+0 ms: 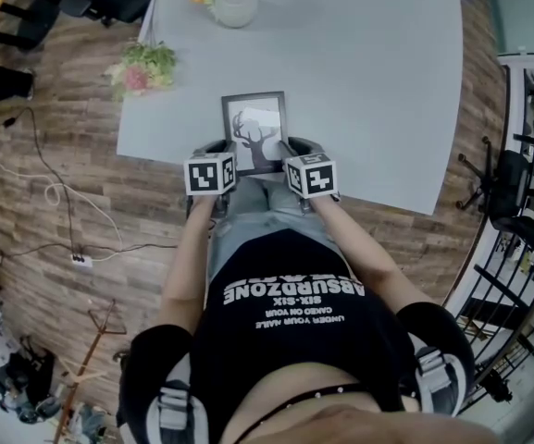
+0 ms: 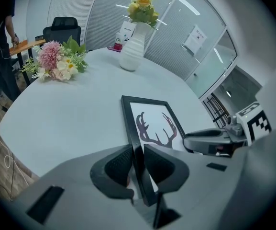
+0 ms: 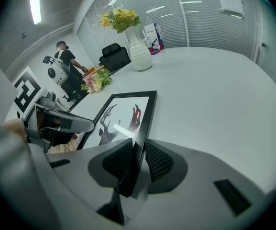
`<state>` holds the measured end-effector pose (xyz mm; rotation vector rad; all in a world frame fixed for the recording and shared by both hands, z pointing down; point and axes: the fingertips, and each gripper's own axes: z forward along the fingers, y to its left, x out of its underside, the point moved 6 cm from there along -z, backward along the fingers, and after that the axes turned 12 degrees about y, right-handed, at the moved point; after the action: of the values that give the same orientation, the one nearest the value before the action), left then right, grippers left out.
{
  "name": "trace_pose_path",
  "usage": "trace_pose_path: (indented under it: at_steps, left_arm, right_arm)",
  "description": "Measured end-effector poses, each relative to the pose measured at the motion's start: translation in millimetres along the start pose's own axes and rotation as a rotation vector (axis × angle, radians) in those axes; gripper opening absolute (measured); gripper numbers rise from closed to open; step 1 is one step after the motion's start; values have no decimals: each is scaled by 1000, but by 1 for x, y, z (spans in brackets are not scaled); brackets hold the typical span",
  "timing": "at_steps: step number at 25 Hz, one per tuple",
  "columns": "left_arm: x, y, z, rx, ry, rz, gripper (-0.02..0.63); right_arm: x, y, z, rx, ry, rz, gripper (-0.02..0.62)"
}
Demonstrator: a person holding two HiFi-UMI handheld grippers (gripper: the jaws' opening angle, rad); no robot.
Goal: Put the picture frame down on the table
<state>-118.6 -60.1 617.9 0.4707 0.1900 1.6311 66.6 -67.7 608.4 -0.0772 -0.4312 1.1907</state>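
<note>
A black picture frame (image 1: 255, 130) with a deer-antler print is held over the near edge of the grey table (image 1: 368, 81). My left gripper (image 1: 224, 151) is shut on its left rail, with the rail pinched between both pads (image 2: 138, 163). On the opposite side, my right gripper (image 1: 292, 148) is shut on the right rail (image 3: 138, 161). The frame (image 2: 154, 123) tilts away from me. Whether its far edge (image 3: 128, 96) touches the table is unclear. Each gripper shows in the other's view: the right gripper (image 2: 214, 139) and the left gripper (image 3: 56, 123).
A white vase of yellow flowers (image 1: 234, 3) stands at the table's far side. A pink bouquet (image 1: 144, 67) lies near the far left edge. A person (image 3: 66, 66) and black chairs (image 2: 62, 30) are behind the table. Cables run over the wood floor (image 1: 54, 192).
</note>
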Motion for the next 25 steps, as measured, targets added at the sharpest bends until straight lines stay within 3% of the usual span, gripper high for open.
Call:
trace_pose_path:
  at_steps: [4, 8, 15, 22, 25]
  left_arm:
    - [1, 1, 2, 5, -14, 14, 87]
    - [-1, 1, 6, -21, -9, 63, 95]
    - [-2, 0, 7, -52, 37, 70, 98]
    - [-1, 1, 6, -18, 0, 48, 98]
    - [-1, 3, 0, -29, -34, 26, 134]
  right_arm:
    - [1, 0, 2, 9, -9, -16, 100]
    - [2, -4, 4, -45, -40, 9, 104]
    - [4, -5, 5, -55, -34, 2, 104]
    - [4, -7, 3, -109, -66, 16, 110]
    - [1, -6, -4, -130, -90, 22, 194]
